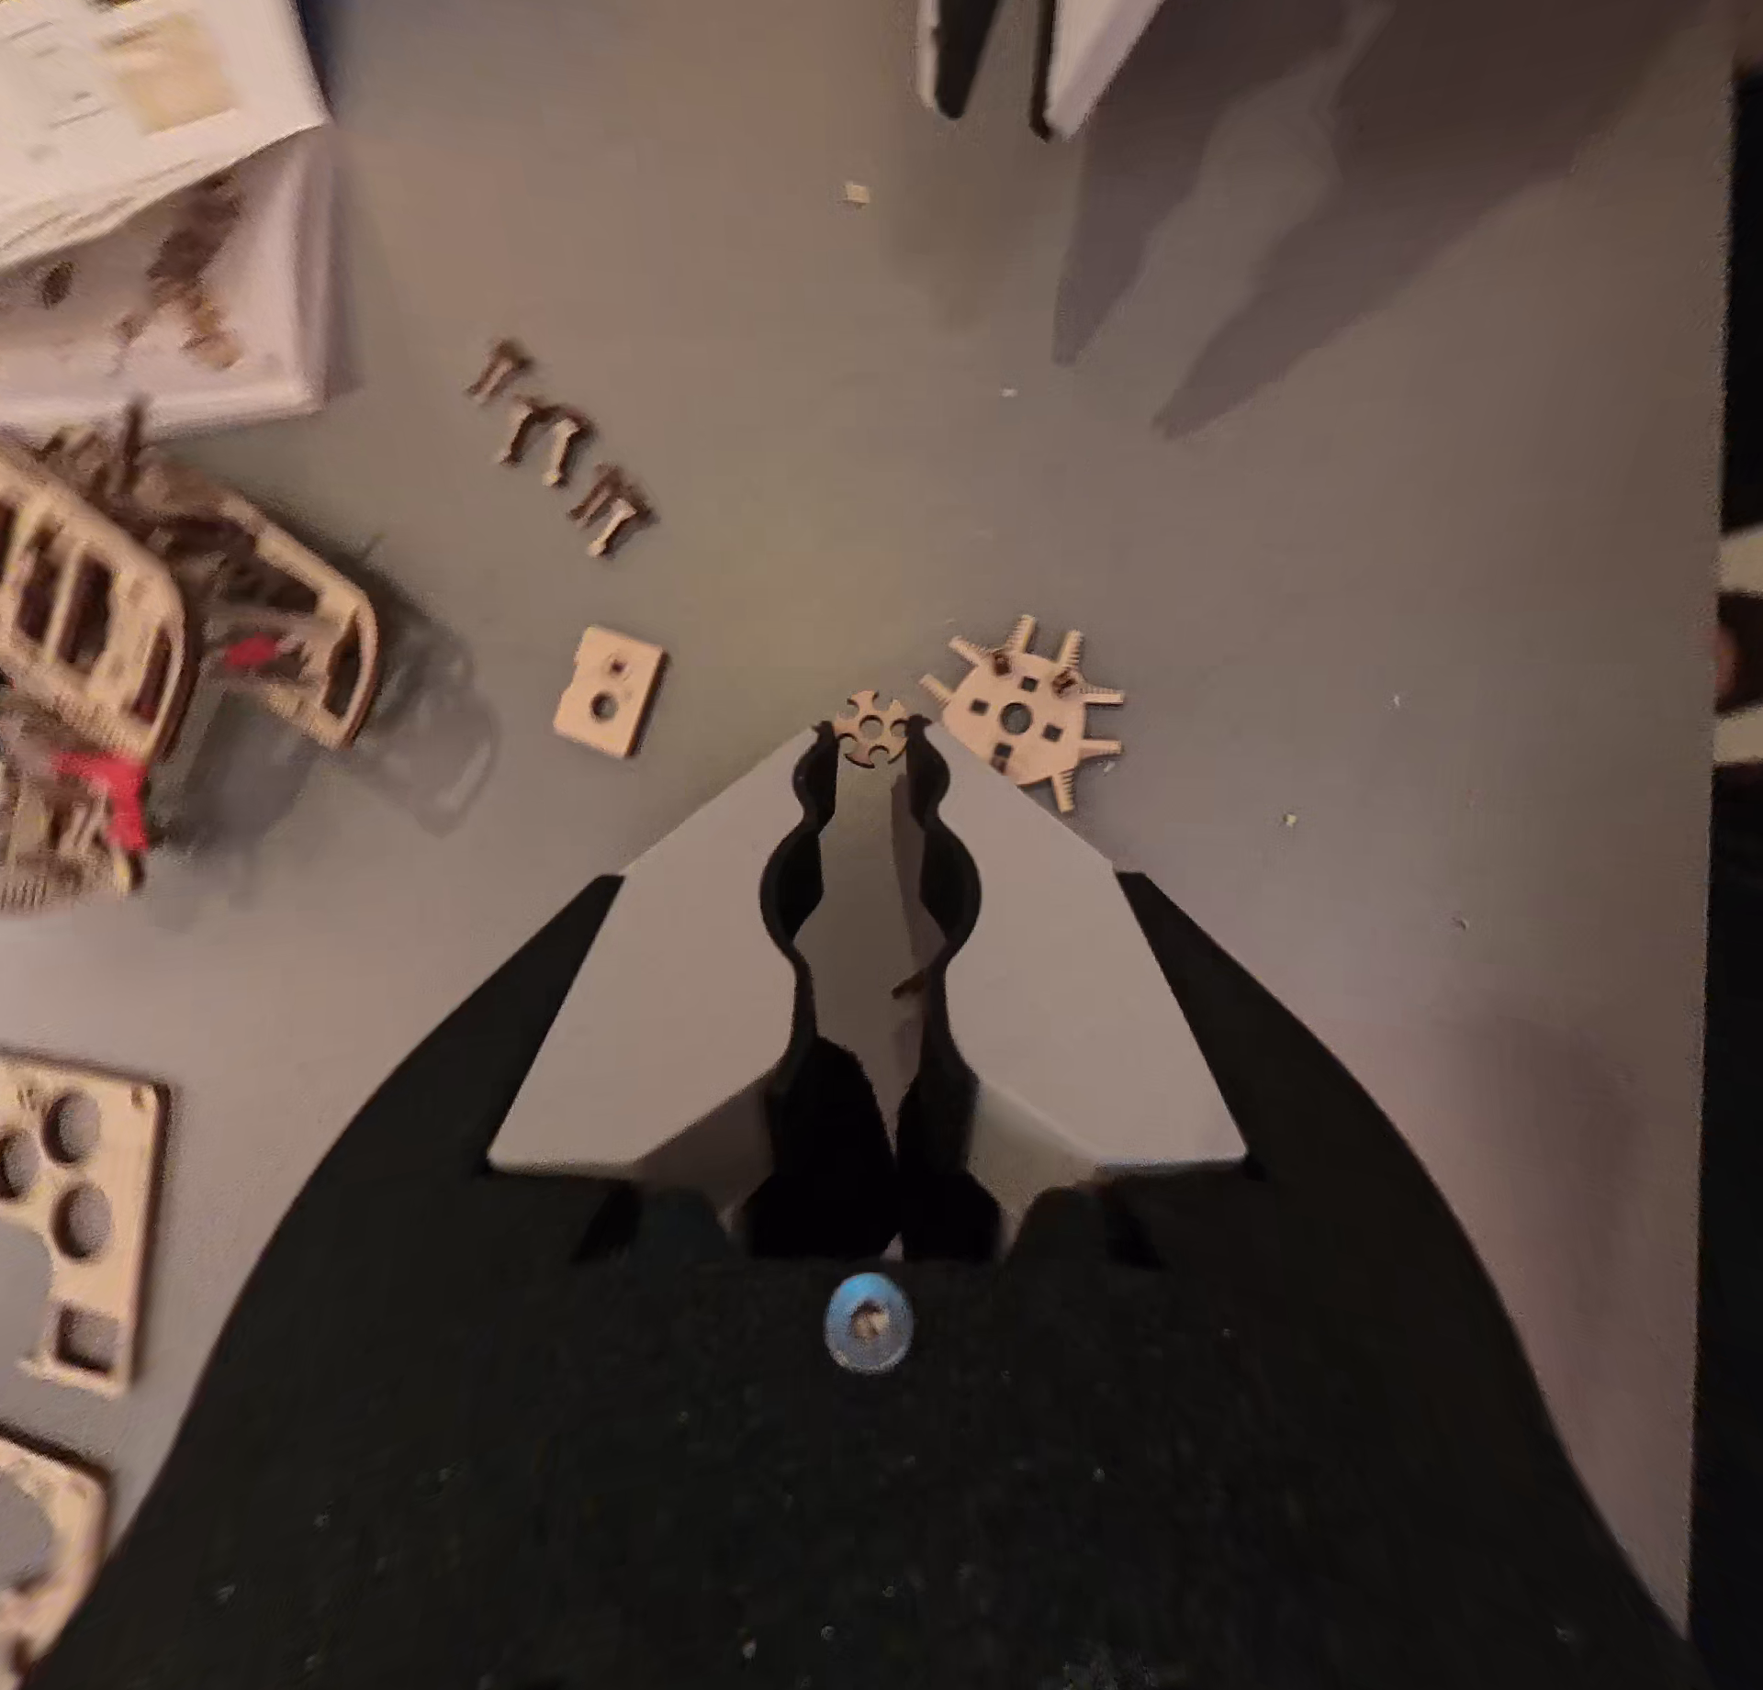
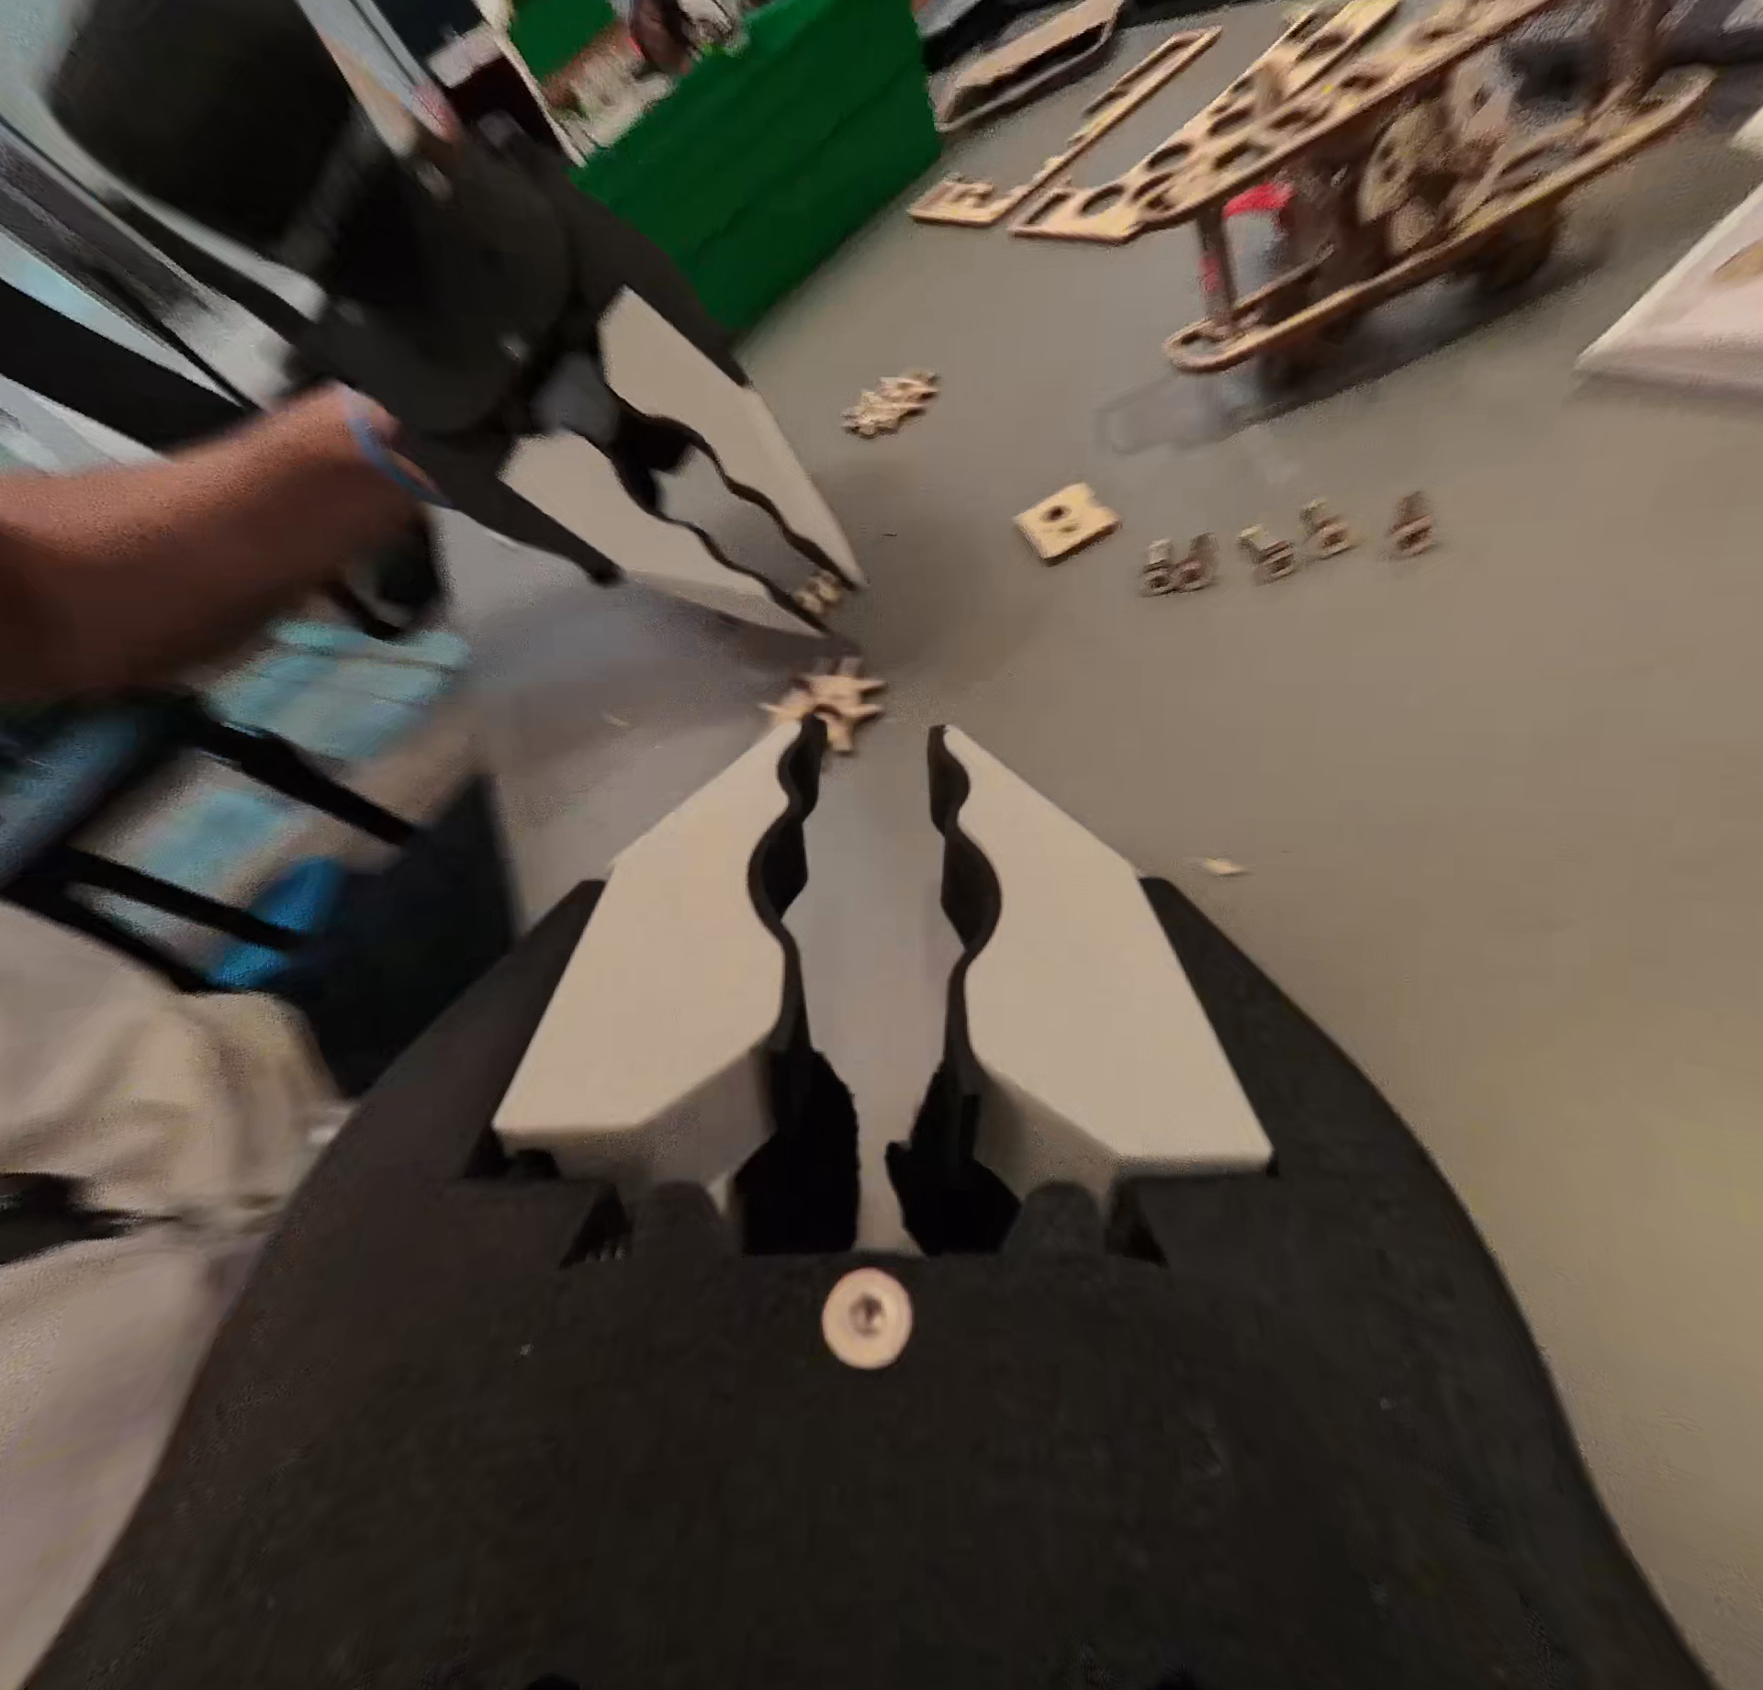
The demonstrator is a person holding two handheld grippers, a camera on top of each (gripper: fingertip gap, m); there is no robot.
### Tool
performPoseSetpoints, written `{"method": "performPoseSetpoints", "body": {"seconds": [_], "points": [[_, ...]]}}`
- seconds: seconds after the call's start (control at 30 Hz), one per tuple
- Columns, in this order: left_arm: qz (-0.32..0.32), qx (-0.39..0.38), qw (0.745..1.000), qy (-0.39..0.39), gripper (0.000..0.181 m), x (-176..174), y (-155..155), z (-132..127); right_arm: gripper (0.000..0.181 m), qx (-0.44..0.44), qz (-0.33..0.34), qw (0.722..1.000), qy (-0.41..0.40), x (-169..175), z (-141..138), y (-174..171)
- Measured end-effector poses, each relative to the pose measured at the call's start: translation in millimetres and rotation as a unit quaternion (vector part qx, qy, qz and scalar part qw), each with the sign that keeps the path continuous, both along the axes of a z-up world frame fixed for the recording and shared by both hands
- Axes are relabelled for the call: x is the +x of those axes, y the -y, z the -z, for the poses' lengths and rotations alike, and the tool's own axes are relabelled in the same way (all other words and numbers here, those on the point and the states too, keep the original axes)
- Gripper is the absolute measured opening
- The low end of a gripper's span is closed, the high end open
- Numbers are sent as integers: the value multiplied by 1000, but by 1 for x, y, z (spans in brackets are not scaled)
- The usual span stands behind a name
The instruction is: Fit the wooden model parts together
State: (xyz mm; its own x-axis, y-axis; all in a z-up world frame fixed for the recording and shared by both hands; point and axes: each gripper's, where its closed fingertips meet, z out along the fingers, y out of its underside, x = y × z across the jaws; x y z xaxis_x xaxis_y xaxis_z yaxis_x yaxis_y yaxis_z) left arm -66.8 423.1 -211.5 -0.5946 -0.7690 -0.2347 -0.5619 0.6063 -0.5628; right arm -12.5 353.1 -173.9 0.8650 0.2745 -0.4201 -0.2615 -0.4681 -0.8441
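My left tongs (image 1: 870,738) point down at the grey table (image 1: 1336,881), their two tips pinching a small round wooden disc (image 1: 870,730) by its edges, low over the tabletop. Just to the right of it lies a spiked wooden gear plate (image 1: 1026,714), flat on the table and close to the disc; I cannot tell whether they touch. My right tongs (image 2: 876,738) reach in low and nearly level, jaws parted with nothing between them, the tips just short of that same gear plate (image 2: 830,690). From that side my left forearm (image 2: 191,538) comes in from the left, angling the tongs (image 2: 840,595) down toward the plate. Farther off rest a square wooden piece (image 1: 611,690), a row of small curved pieces (image 1: 572,462) and the half-built wooden model (image 2: 1412,166).
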Motion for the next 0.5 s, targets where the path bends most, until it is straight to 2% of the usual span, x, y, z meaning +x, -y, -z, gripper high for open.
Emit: {"method": "performPoseSetpoints", "body": {"seconds": [0.1,0.13,0.2,0.33,0.4,0.5], "points": [[-84,-57,994,51,12,-8,-17,-6,21,37,10,983,178,24,9,-16],[-108,-70,990,50,12,-13,-22,-7,21,37,12,978,206,29,11,-23],[-151,-80,985,29,12,-25,-29,-9,25,20,-1,977,213,33,17,-40],[-232,-147,961,30,12,-49,-18,-19,27,-34,-8,989,144,41,29,-65],[-252,-138,957,35,12,-61,-16,-18,23,-18,2,991,133,43,23,-74],[-257,-95,960,59,12,-72,-23,-14,24,-24,6,986,166,44,26,-74]]}}
